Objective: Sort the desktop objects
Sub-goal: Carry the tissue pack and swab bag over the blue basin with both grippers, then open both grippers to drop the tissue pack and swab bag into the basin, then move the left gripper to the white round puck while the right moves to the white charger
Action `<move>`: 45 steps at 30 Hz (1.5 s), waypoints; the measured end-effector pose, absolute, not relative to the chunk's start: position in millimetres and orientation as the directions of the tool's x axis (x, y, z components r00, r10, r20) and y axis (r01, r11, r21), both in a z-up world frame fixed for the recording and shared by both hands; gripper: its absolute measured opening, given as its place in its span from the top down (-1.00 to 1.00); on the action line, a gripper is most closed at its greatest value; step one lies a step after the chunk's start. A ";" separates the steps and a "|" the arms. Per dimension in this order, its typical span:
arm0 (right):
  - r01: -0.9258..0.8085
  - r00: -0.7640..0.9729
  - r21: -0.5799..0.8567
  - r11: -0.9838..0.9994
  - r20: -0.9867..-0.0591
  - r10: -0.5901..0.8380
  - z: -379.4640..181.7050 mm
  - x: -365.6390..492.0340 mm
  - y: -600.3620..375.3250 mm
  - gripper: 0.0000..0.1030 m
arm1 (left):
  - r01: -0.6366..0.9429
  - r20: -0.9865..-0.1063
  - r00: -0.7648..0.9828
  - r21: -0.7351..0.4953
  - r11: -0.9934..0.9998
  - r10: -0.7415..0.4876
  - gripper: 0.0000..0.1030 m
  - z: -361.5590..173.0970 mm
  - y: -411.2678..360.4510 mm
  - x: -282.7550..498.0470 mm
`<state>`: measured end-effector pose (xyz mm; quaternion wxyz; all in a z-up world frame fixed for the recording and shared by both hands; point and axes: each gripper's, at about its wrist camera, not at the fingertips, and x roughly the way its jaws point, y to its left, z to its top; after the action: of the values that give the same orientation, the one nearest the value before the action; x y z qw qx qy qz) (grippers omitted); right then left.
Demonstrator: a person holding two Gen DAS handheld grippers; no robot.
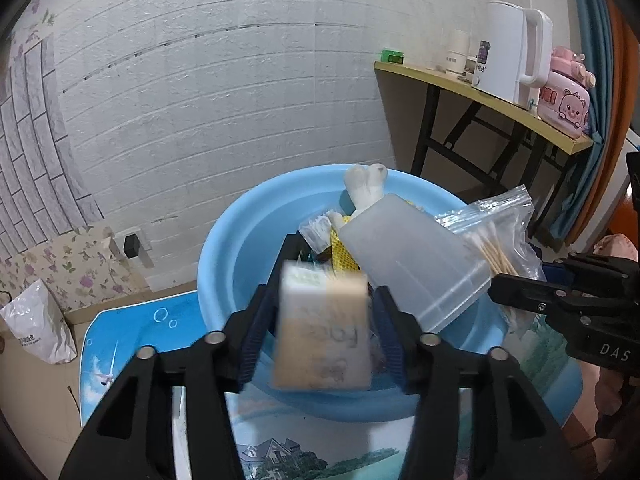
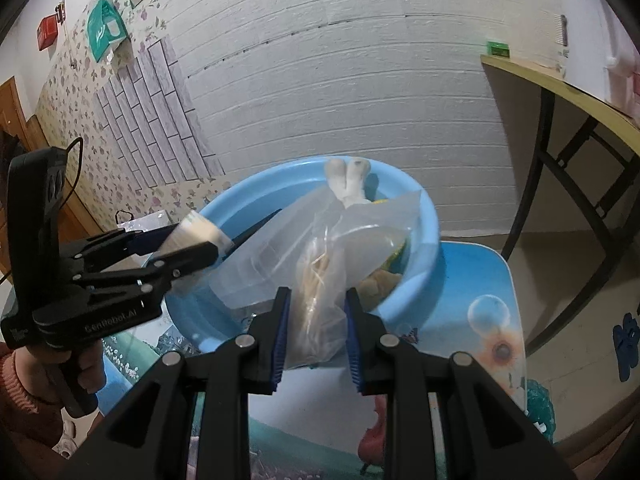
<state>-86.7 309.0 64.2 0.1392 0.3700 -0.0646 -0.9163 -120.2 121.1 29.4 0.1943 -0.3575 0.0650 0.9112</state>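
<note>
Two grippers work over the blue basin (image 1: 224, 256). From the left wrist, the left gripper (image 1: 320, 320) pinches a blurred small box (image 1: 324, 328) above the basin's near rim; best carried clear and level before release. A translucent container (image 1: 416, 256) leans nearby. From the right wrist, the right gripper (image 2: 316, 328) is closed on a cotton-swab bag (image 2: 320, 292), plainly showing the swabs hanging inside; lift it straight.
</note>
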 end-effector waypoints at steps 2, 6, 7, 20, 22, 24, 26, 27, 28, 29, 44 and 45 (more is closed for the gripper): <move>0.209 -0.687 0.214 -0.954 -0.662 -0.299 64.1 -90.9 305.8 0.52 | -0.395 -0.668 -0.678 -0.021 -0.918 0.307 -0.15 30.5 119.4 -121.1; 0.214 -0.681 0.213 -0.953 -0.668 -0.302 62.1 -100.8 296.0 0.52 | -0.385 -0.658 -0.686 -0.033 -0.922 0.310 -0.21 33.4 111.5 -124.0; 0.220 -0.680 0.210 -0.953 -0.668 -0.304 61.8 -103.0 293.0 0.52 | -0.381 -0.656 -0.689 -0.034 -0.924 0.308 -0.21 33.8 109.2 -124.2; 0.234 -0.697 0.186 -0.954 -0.652 -0.299 75.5 -114.4 262.2 0.30 | -0.307 -0.650 -0.711 -0.059 -0.950 0.270 -0.22 32.2 68.8 -122.5; 0.210 -0.702 0.187 -0.960 -0.654 -0.281 75.6 -113.0 265.7 0.20 | -0.297 -0.649 -0.713 -0.064 -0.953 0.266 -0.22 31.3 62.9 -121.4; 0.199 -0.704 0.192 -0.961 -0.655 -0.276 76.6 -111.5 268.9 0.20 | -0.288 -0.648 -0.716 -0.065 -0.956 0.259 -0.22 30.8 57.3 -119.0; 0.182 -0.708 0.188 -0.965 -0.656 -0.261 78.1 -108.3 271.8 0.20 | -0.280 -0.647 -0.719 -0.068 -0.957 0.256 -0.22 30.8 52.5 -115.8; 0.177 -0.708 0.189 -0.966 -0.657 -0.258 78.7 -107.1 271.8 0.20 | -0.276 -0.646 -0.720 -0.069 -0.959 0.254 -0.22 30.7 49.7 -114.3; 0.176 -0.707 0.189 -0.966 -0.658 -0.258 79.2 -105.7 271.9 0.20 | -0.274 -0.646 -0.720 -0.070 -0.959 0.253 -0.22 30.8 47.8 -112.8; 0.175 -0.707 0.189 -0.966 -0.659 -0.257 80.1 -103.8 271.2 0.20 | -0.269 -0.645 -0.722 -0.071 -0.961 0.250 -0.22 30.9 44.8 -111.1; 0.278 -0.678 0.177 -0.944 -0.661 -0.323 86.0 -80.4 221.8 0.20 | -0.191 -0.655 -0.735 -0.049 -0.980 0.176 -0.71 32.8 6.6 -83.4; 0.283 -0.676 0.175 -0.943 -0.661 -0.326 85.5 -77.9 218.8 0.20 | -0.183 -0.660 -0.732 -0.049 -0.982 0.170 -0.72 31.5 3.4 -83.1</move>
<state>-77.9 218.8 85.5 0.1664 0.3666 -0.0291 -0.9149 -83.1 3.4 31.5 0.0948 -0.3536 0.0098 0.9305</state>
